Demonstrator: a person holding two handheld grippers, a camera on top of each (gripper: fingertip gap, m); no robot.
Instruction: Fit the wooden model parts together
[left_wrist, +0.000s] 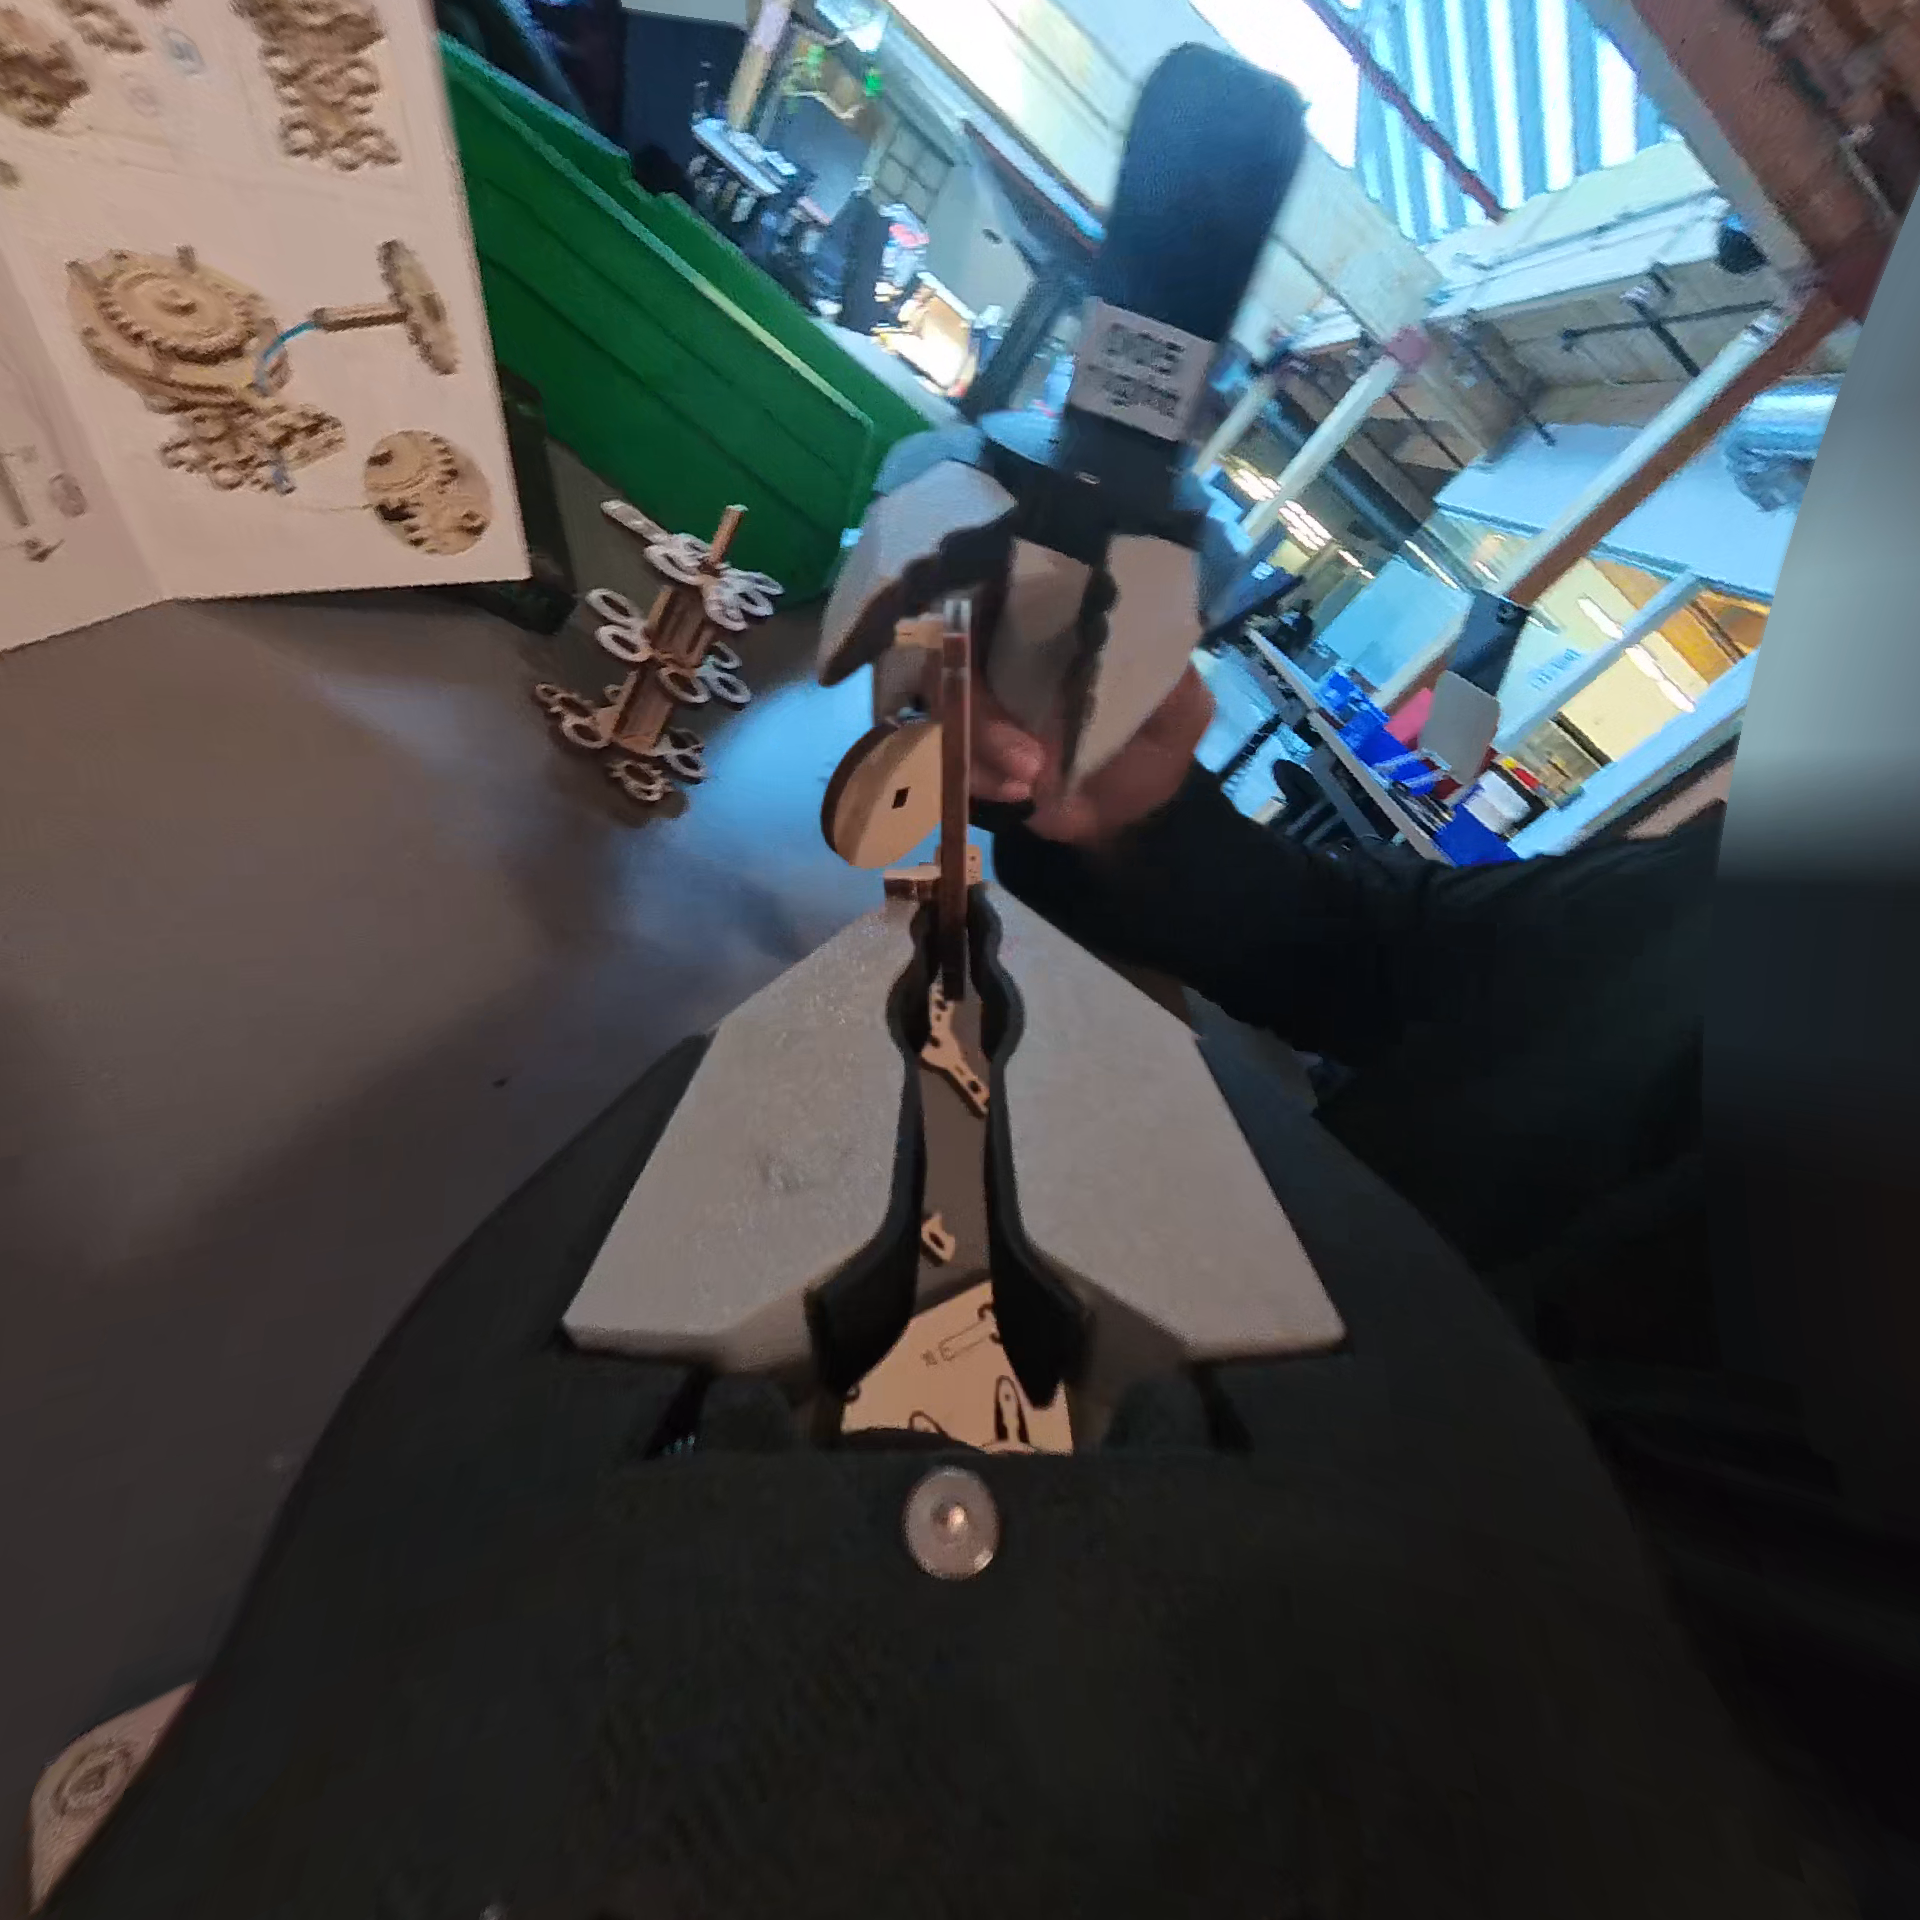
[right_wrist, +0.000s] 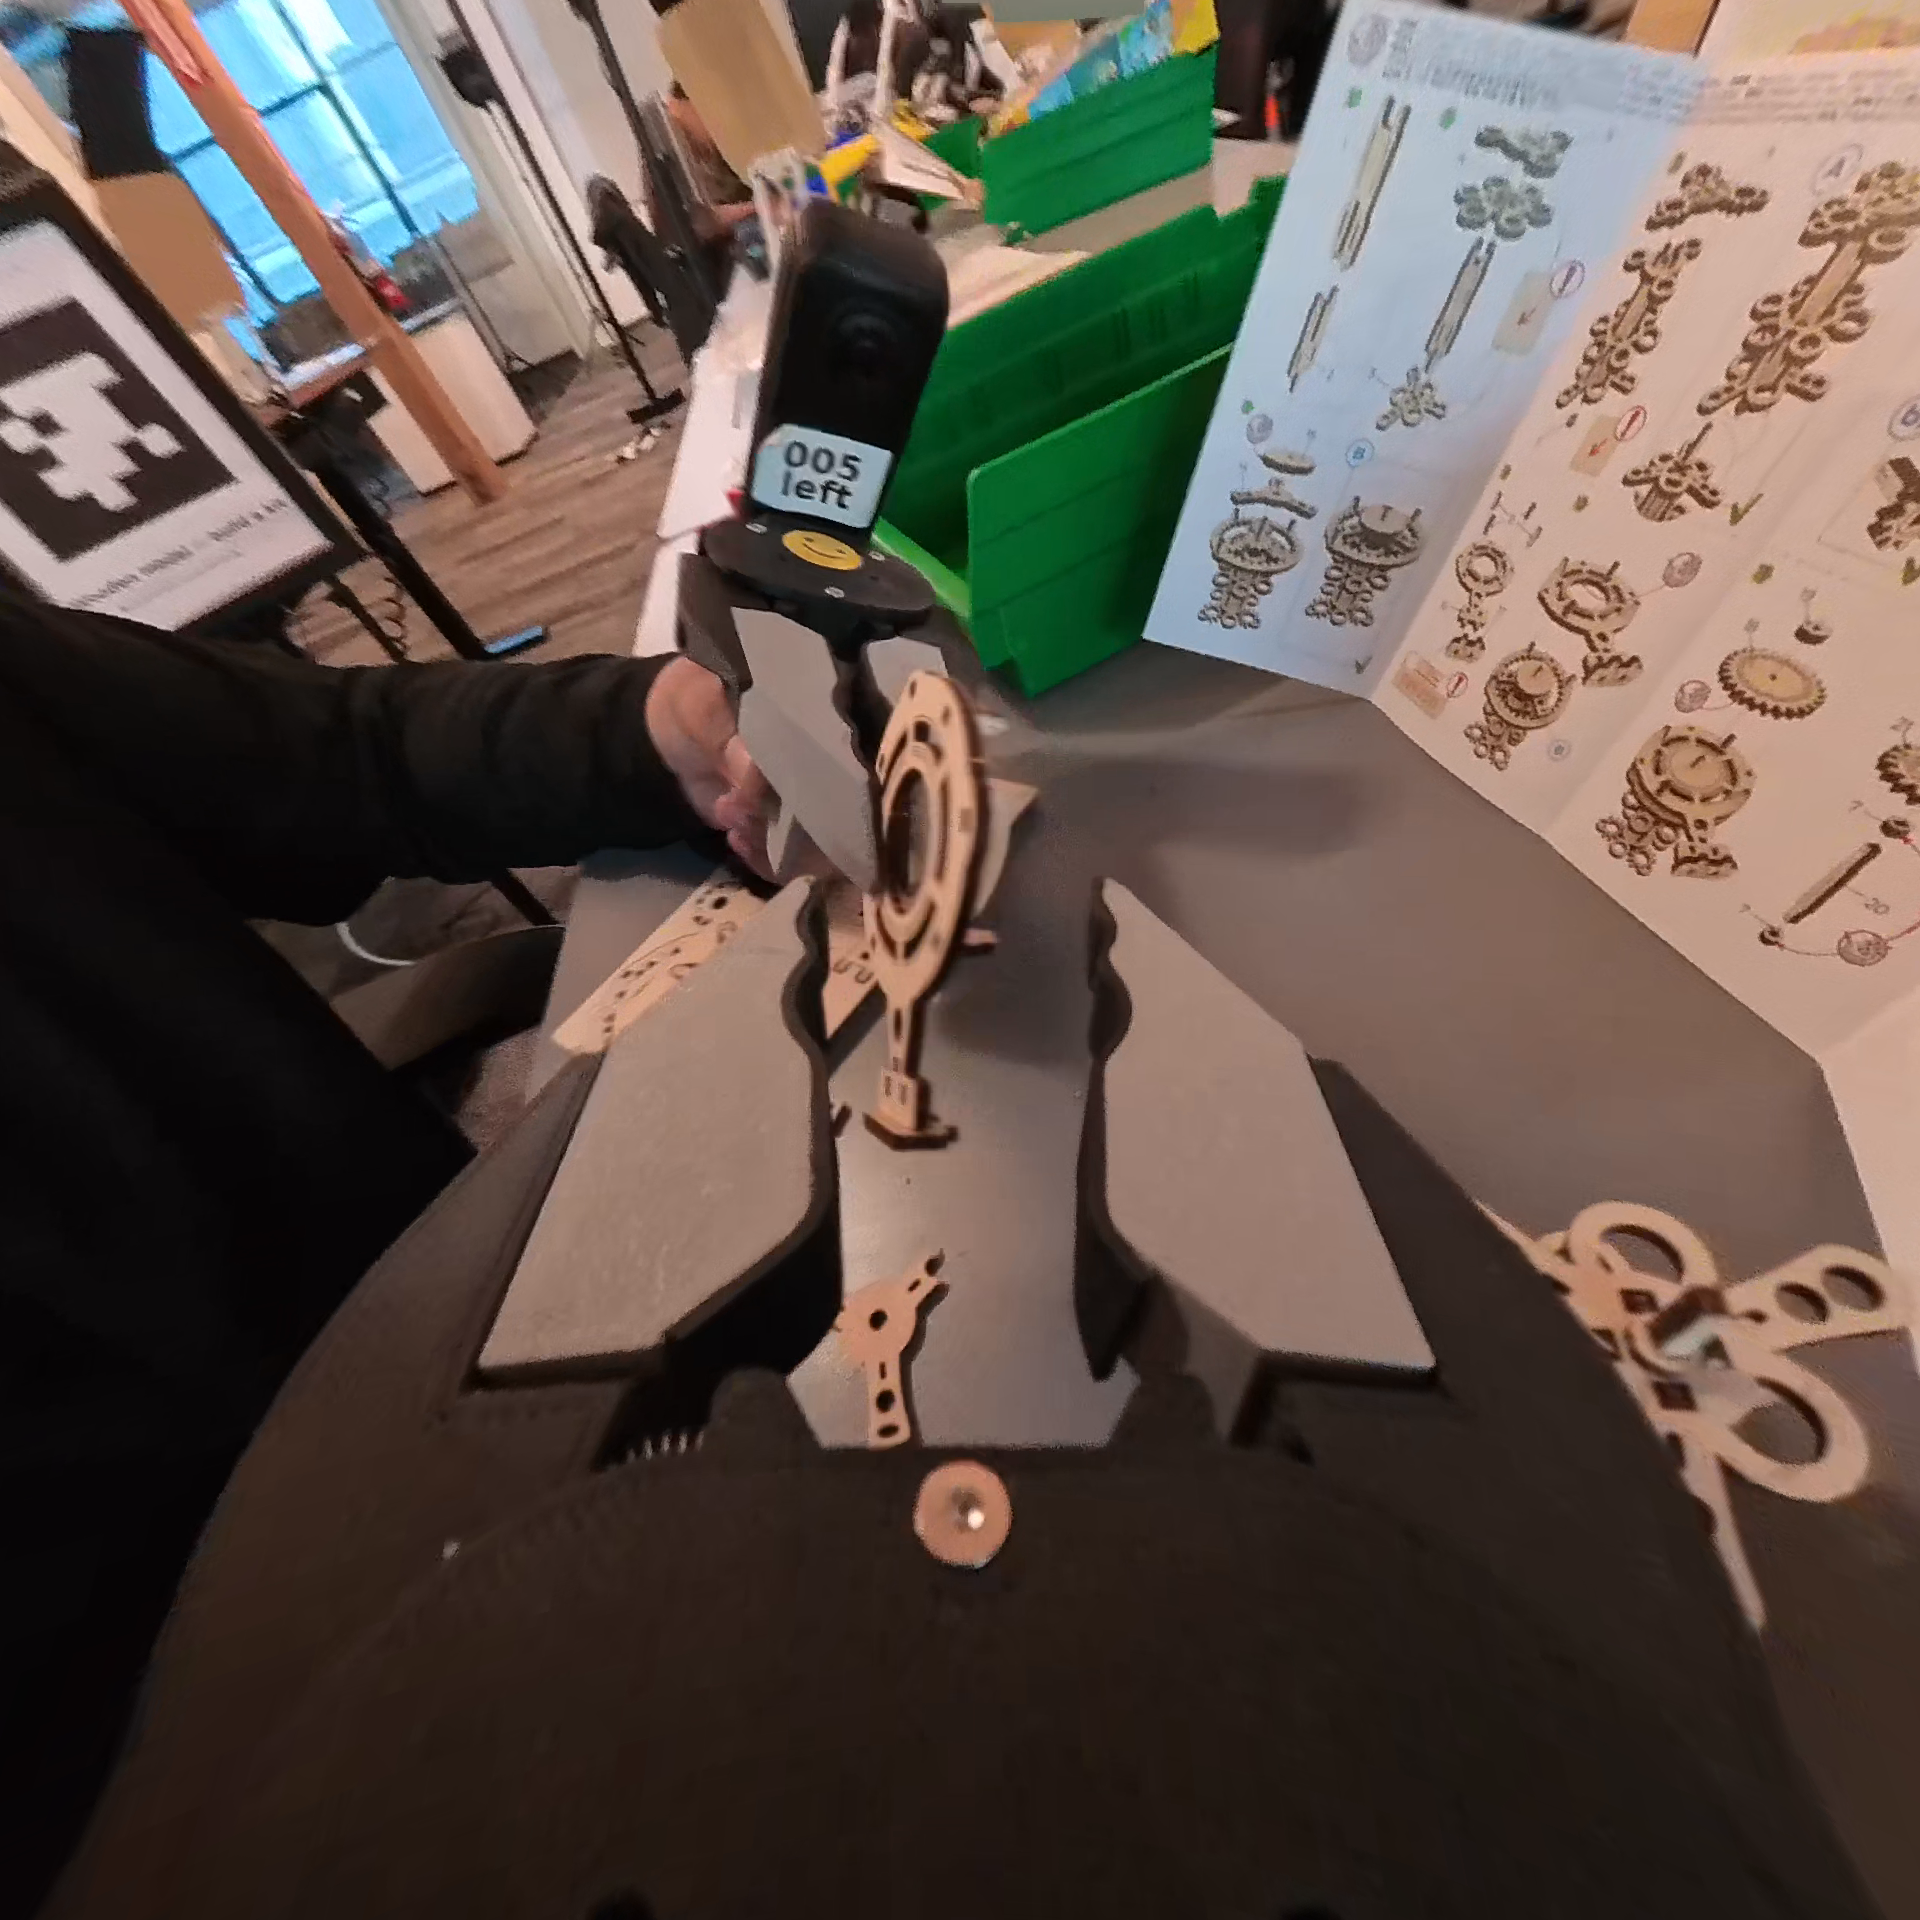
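1. The left gripper (left_wrist: 951, 935) is clenched on the wooden ring part (right_wrist: 920, 821), held edge-on above the grey table (left_wrist: 312, 987)
2. The right gripper (right_wrist: 961, 966) stands released, jaws wide, the ring part's foot between them
3. The wooden tower model (left_wrist: 665, 665) stands near the instruction sheet (left_wrist: 208, 312), blurred

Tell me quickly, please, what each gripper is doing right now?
Left gripper: shut on the ring-shaped wooden part.
Right gripper: open, holding nothing.
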